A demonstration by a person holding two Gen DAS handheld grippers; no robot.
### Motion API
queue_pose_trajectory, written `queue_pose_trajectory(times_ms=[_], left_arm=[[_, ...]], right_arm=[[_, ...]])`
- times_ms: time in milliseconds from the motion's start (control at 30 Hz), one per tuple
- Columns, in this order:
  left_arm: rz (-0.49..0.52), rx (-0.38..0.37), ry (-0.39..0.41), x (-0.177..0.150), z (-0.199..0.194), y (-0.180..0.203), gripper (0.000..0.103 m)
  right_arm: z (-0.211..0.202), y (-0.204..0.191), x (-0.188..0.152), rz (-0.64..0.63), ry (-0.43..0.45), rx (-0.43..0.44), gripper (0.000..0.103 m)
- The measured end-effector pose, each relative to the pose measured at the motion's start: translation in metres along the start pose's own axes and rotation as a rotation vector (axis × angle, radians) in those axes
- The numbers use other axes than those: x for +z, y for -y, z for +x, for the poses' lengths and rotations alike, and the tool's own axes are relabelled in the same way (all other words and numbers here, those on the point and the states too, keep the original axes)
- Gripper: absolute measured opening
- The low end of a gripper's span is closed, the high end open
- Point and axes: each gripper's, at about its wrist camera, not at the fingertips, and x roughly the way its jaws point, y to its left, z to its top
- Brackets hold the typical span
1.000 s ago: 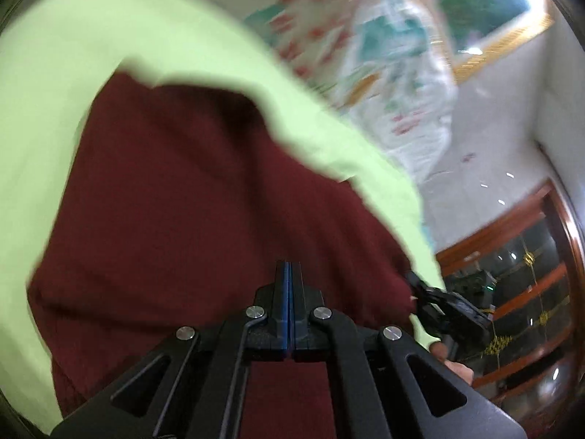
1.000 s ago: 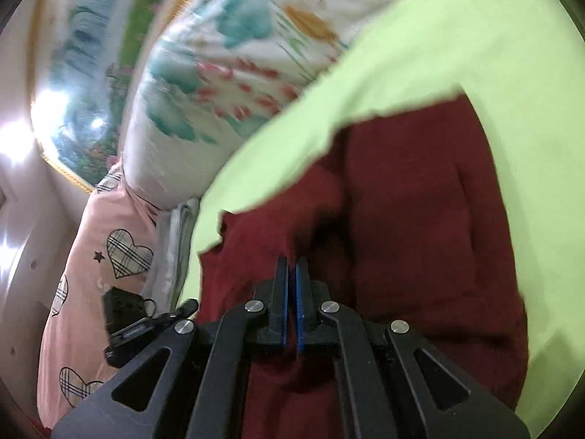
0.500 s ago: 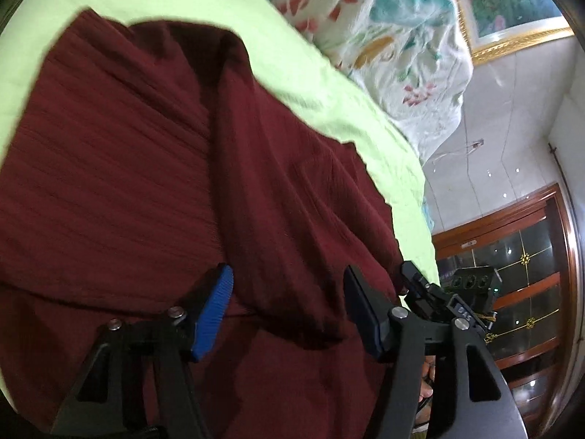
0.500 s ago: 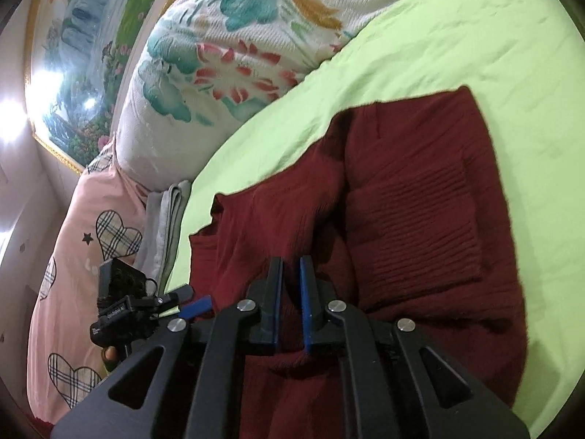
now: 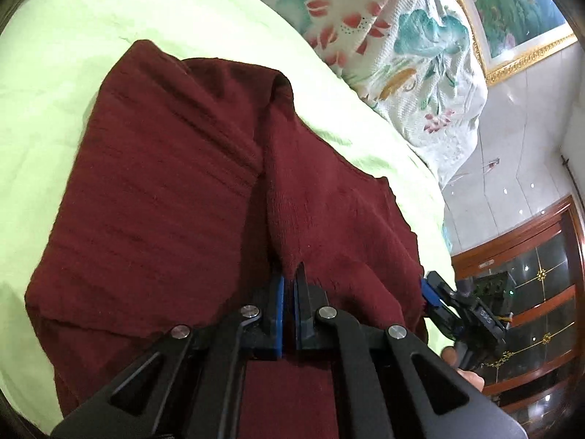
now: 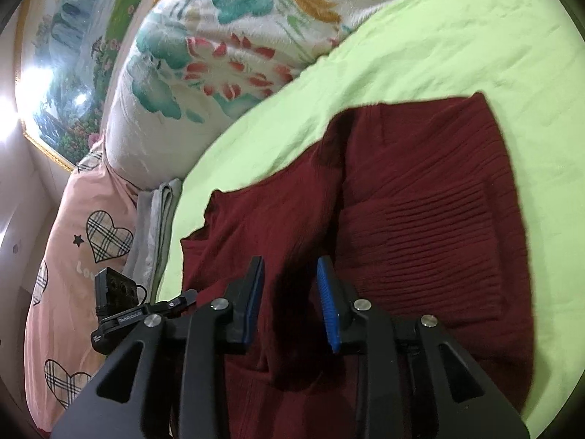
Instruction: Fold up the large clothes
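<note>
Left tool pinches maroon sweater fold

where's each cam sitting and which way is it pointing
Left wrist: rides the left gripper, angled down over the maroon sweater towards the floral quilt; its shut fingers pinch a sweater fold; a hand shows at right.
Right wrist: rides the right gripper, angled down the same way; its fingers, just opening, straddle sweater fabric.
Shared: sweater, green sheet, quilt; each sees the other gripper.
</note>
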Motion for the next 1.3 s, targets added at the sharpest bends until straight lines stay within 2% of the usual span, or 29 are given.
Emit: queue_pose_trajectory(times_ms=[67, 233, 367, 433, 500, 633, 667, 700, 767, 833, 867, 933, 967, 1000, 1067, 1133, 1167, 1233, 1300], left_arm=[[0.016, 0.029, 0.006, 0.0, 0.001, 0.004, 0.002], [-0.071, 0.034, 0.03, 0.008, -0.004, -0.02, 0.002], [-0.074, 0.044, 0.046, 0.008, -0.012, -0.026, 0.0], [-0.083, 0.057, 0.044, 0.008, -0.013, -0.03, 0.0], [-0.088, 0.052, 0.031, 0.008, -0.013, -0.031, 0.0], [-0.057, -0.029, 0.034, 0.006, -0.025, -0.014, 0.0], [-0.052, -0.037, 0.037, 0.006, -0.026, -0.01, 0.004], [-0.046, -0.045, 0.03, 0.006, -0.025, -0.006, 0.016], [-0.029, -0.041, 0.002, 0.006, -0.016, 0.002, 0.029], [-0.009, 0.003, -0.027, 0.004, -0.003, 0.007, 0.03], [-0.003, 0.019, -0.046, 0.003, 0.004, 0.009, 0.029], [0.01, 0.05, -0.066, 0.0, 0.017, 0.01, 0.006], [0.01, 0.061, -0.074, -0.001, 0.02, 0.009, 0.0], [0.005, 0.067, -0.075, -0.001, 0.023, 0.007, 0.0], [-0.016, 0.046, -0.063, 0.0, 0.02, 0.003, 0.0], [-0.012, -0.029, 0.005, 0.006, 0.003, 0.009, 0.0], [-0.002, -0.073, 0.046, 0.01, -0.008, 0.011, 0.0], [0.023, -0.146, 0.125, 0.019, -0.03, 0.017, 0.0], [0.049, -0.134, 0.15, 0.025, -0.034, 0.018, 0.0]], right_arm=[[0.007, 0.004, -0.001, 0.03, -0.01, -0.014, 0.031], [0.007, 0.016, 0.0, 0.105, -0.011, 0.048, 0.031], [0.009, 0.027, 0.003, 0.174, 0.008, 0.117, 0.031], [0.014, 0.031, 0.002, 0.201, -0.003, 0.105, 0.03], [0.019, 0.03, -0.001, 0.191, -0.018, 0.085, 0.027], [0.012, 0.029, -0.002, 0.201, 0.003, 0.117, 0.027], [0.009, 0.029, -0.002, 0.201, 0.013, 0.113, 0.027], [0.008, 0.029, -0.001, 0.197, 0.017, 0.105, 0.027], [0.012, 0.027, 0.0, 0.176, -0.004, 0.063, 0.027], [0.019, 0.022, 0.002, 0.146, -0.03, 0.01, 0.024], [0.024, 0.018, 0.003, 0.13, -0.039, -0.019, 0.023], [0.03, 0.017, 0.004, 0.138, -0.044, -0.03, 0.016], [0.032, 0.017, 0.004, 0.147, -0.044, -0.03, 0.012], [0.035, 0.017, 0.005, 0.15, -0.05, -0.03, 0.003], [0.033, 0.016, 0.006, 0.153, -0.04, 0.011, 0.003], [0.015, 0.013, 0.012, 0.168, 0.03, 0.115, 0.003], [-0.001, 0.011, 0.019, 0.177, 0.092, 0.194, 0.003], [-0.026, 0.01, 0.029, 0.178, 0.184, 0.297, 0.002], [-0.033, 0.009, 0.036, 0.153, 0.193, 0.279, 0.002]])
